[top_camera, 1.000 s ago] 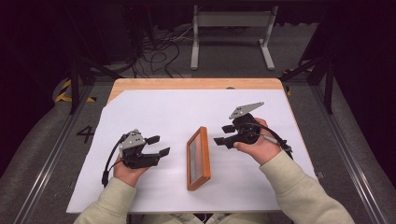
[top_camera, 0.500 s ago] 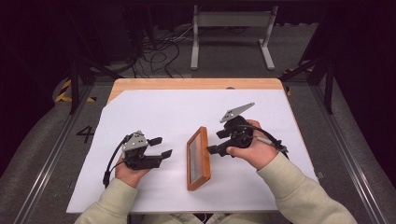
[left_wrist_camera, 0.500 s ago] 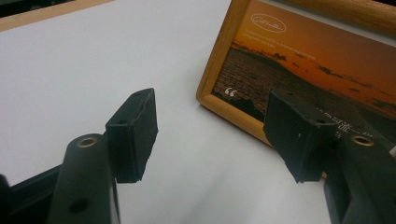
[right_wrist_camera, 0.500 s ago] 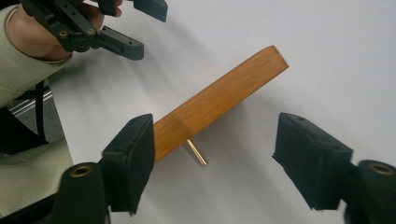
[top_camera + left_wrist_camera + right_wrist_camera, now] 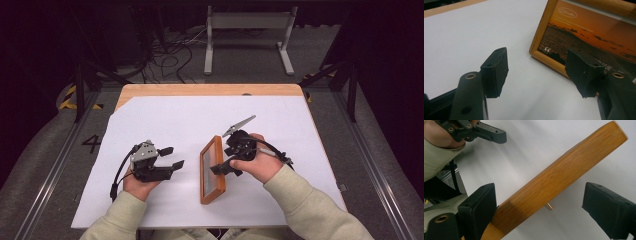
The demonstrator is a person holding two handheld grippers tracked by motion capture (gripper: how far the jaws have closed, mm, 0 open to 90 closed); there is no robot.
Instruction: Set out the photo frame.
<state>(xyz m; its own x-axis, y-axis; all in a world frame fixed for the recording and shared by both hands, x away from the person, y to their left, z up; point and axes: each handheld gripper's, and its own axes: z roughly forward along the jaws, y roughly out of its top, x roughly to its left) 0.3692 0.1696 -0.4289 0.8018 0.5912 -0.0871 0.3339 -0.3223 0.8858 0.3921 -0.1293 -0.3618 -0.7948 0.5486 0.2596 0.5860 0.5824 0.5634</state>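
1. Jaws of the right gripper (image 5: 223, 162) have just been opening and stand spread around the edge of the orange wooden picture frame (image 5: 212, 170), the left pad against it.
2. Left gripper (image 5: 172, 158) rests spread, empty, near the frame.
3. Frame stands on the white table sheet (image 5: 165, 120).

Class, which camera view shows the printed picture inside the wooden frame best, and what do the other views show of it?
The left gripper view: the picture frame faces the camera, showing an orange sunset over water and white script. The high view shows the frame small, its glass pale. The right gripper view shows its wooden edge only.
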